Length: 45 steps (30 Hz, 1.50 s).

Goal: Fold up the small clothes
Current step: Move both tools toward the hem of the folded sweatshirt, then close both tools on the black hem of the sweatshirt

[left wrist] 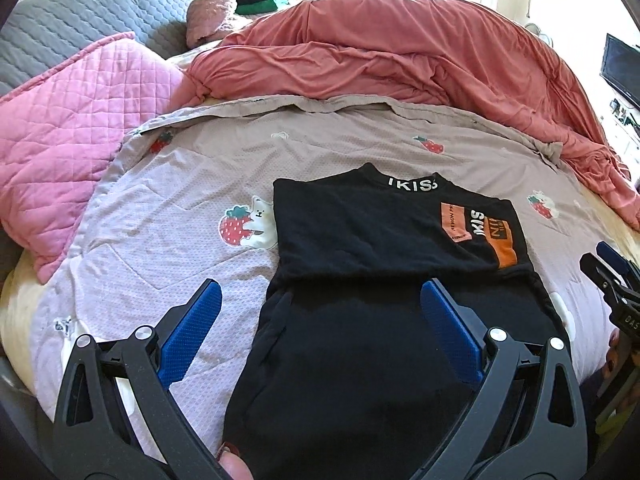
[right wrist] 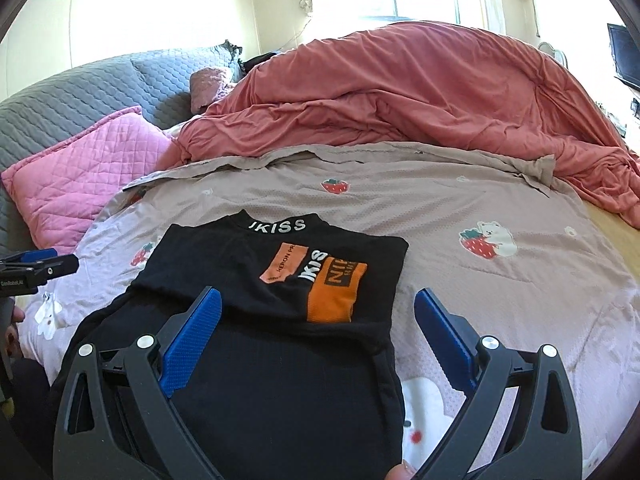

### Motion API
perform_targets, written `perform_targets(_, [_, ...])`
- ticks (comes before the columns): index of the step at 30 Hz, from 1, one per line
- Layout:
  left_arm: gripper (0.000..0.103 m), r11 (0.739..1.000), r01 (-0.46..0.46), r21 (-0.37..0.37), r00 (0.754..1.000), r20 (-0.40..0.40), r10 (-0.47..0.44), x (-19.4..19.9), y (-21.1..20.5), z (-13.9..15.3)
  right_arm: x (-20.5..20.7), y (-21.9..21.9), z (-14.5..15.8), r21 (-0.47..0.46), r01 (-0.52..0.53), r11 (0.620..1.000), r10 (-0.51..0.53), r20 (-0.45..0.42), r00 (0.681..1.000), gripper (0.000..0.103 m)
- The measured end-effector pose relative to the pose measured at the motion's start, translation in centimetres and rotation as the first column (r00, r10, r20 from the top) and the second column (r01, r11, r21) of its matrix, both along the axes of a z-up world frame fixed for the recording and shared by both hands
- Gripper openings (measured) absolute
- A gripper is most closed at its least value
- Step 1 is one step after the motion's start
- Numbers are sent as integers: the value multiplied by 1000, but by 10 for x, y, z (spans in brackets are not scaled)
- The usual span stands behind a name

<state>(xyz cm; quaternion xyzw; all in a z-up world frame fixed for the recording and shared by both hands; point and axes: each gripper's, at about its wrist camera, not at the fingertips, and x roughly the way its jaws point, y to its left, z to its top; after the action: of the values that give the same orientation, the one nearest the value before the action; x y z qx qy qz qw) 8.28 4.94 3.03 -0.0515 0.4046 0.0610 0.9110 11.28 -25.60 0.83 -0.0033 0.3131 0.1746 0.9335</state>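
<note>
A black shirt (left wrist: 376, 224) (right wrist: 248, 264) with white collar lettering and orange patches lies on the strawberry-print quilt (left wrist: 192, 184) (right wrist: 500, 292), its sides folded in to a narrow strip. The lower part (left wrist: 352, 372) (right wrist: 280, 392) runs toward me. My left gripper (left wrist: 322, 304) hovers open over the shirt's lower left edge, one blue finger over the quilt, the other over black cloth. My right gripper (right wrist: 318, 308) hovers open over the lower right edge, holding nothing. Each gripper shows at the other view's side: the right gripper (left wrist: 612, 276) and the left gripper (right wrist: 40, 266).
A rumpled coral duvet (left wrist: 400, 48) (right wrist: 420, 96) lies behind the quilt. A pink quilted pillow (left wrist: 68, 132) (right wrist: 80, 168) and grey padded headboard cover (left wrist: 80, 20) sit at the left. A dark screen (left wrist: 622, 68) stands far right. A fingertip (left wrist: 232, 464) shows at the bottom edge.
</note>
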Motion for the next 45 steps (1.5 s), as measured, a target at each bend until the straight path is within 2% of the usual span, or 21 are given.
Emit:
perform_targets(10, [93,1000,-3,9,1000,-2,3,-22,11,1,-25,-6,-1,-13,-2,1000,1,-33,999,96])
perform_targets(22, [93,999,-36,5,999,-38,36,-44,36,-16,-54,-4,-7,-72,12,997,-20,-108,994,96])
perform_targets(28, [93,998,-59,4,996,-72,59,-54,49,-26,-59,-10,-14,-96,50,994,-66,-175,982,96])
perform_targets(35, [93,998,-65,13,989,-136,66,-62,59,-44,-62,-22,-24,-107,100,989,-125,-264,956,96])
perform_targets(39, [93,998,-56,2,980,-189,55,-66,58,-59,-60,-27,-38,-157,126,980,-174,-346,922,96])
perform_targets(45, [93,997,-57,-44,960,-278,42,-68,58,-88,-52,-36,-57,-173,156,973,-218,-440,871,96])
